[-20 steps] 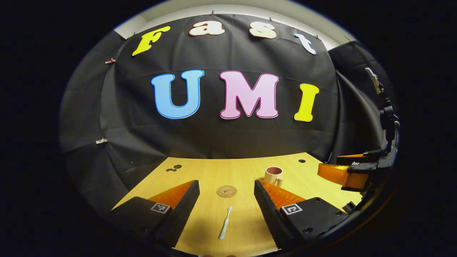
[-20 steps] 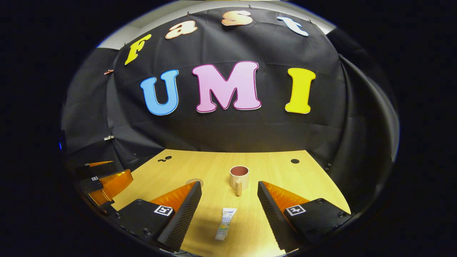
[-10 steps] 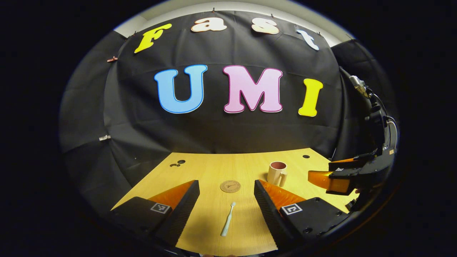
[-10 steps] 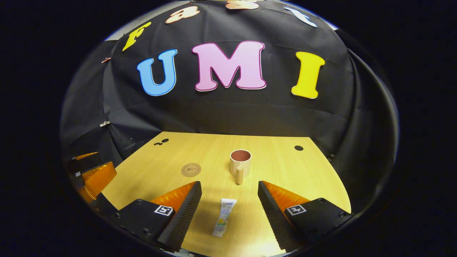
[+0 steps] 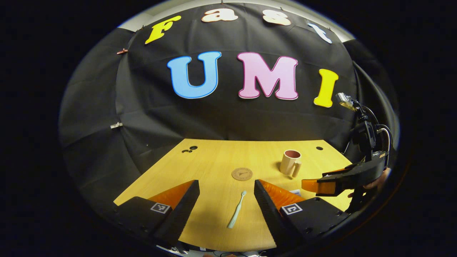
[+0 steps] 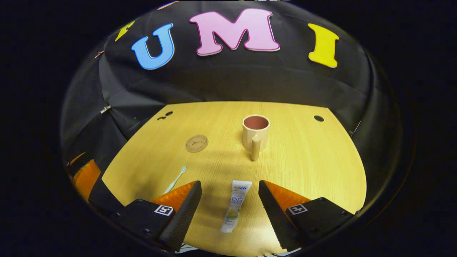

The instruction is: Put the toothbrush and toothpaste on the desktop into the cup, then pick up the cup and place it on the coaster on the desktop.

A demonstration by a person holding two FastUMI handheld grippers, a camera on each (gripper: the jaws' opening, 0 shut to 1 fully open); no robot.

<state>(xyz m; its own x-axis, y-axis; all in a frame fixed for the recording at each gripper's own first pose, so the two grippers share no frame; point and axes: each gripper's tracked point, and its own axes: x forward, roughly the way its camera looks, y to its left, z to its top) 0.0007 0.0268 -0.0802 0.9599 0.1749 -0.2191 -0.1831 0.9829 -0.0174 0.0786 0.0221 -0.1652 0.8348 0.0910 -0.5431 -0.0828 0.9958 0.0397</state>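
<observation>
Two tools are spread wide with nothing in them. My left tool (image 5: 226,194) hangs over the toothbrush (image 5: 236,214) lying flat on the desk (image 6: 307,160). The coaster (image 6: 196,143) sits left of the cup (image 6: 255,132). My right tool (image 6: 230,194) hangs over the toothpaste (image 6: 235,206).

I see the pale toothbrush (image 5: 236,210) and white toothpaste tube (image 6: 235,206) lying flat, the beige cup (image 6: 255,132) upright and empty, the round coaster (image 6: 196,143) bare.
</observation>
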